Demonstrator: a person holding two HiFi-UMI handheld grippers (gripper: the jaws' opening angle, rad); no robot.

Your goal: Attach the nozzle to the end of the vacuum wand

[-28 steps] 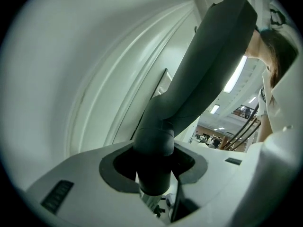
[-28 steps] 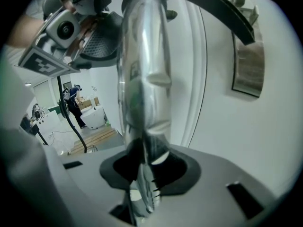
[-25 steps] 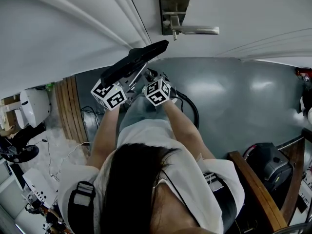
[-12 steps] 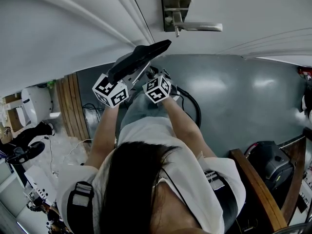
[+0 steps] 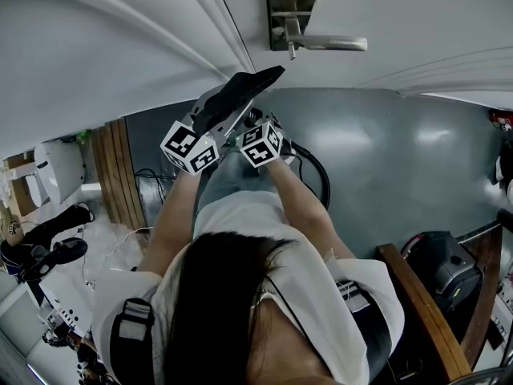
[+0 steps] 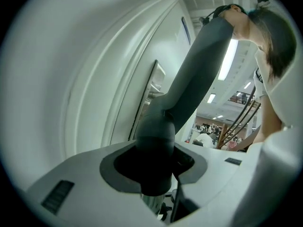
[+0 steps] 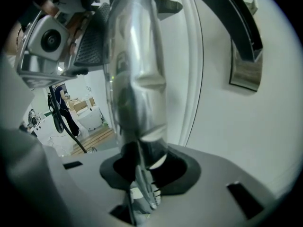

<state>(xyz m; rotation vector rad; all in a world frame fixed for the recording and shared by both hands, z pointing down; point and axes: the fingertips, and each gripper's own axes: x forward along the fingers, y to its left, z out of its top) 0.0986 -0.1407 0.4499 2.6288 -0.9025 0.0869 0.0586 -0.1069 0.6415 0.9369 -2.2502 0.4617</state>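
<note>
Grasping the nozzle (image 6: 189,70) neck with fingers of the left gripper (image 6: 154,174), the wand (image 7: 135,79) with those of the right gripper (image 7: 142,174); holding them up near the door (image 5: 417,22), nozzle at wand's end.

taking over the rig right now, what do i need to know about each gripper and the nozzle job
Left gripper: shut on the nozzle, clamped round its dark neck.
Right gripper: shut on the wand, the shiny metal tube.
Where: both parts are held up in front of the person, nozzle neck meeting the wand's end.
Done: both picked up and brought together.
Left: whether the joint is fully seated cannot be told. I would probably push the two together and check the fit before letting go.
</note>
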